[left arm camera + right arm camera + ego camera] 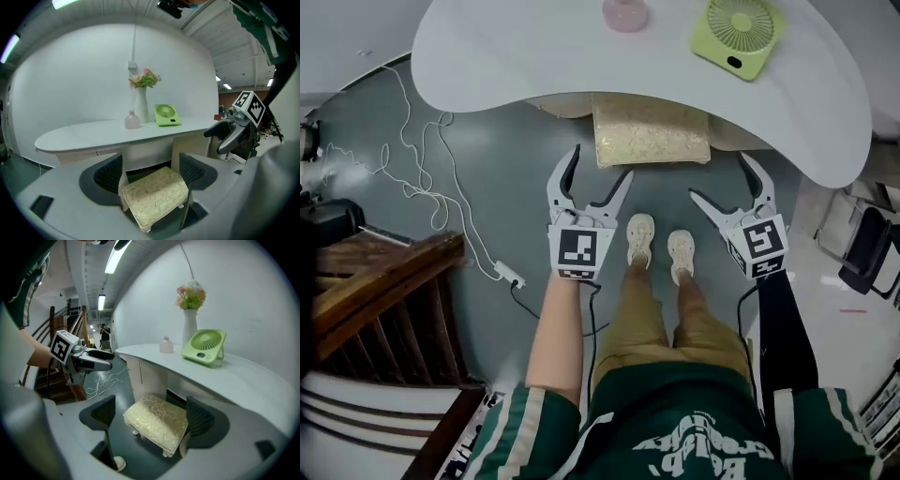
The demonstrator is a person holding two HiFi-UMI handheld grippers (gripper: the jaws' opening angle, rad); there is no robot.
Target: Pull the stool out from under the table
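Beneath the white curved table [534, 66], a cream brocade-cushioned stool [652, 136] is half tucked. The left gripper [600, 164] and right gripper [720, 178] are held wide open and empty, flanking it, seemingly ready for a grasp.

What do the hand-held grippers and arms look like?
The left hand-held gripper and right hand-held gripper are pale grey with curved jaws, dark ribbed pads and a black-and-white marker cube each; black cables trail behind. Left arm: bare, green white-striped short sleeve. Right arm: black sleeve.
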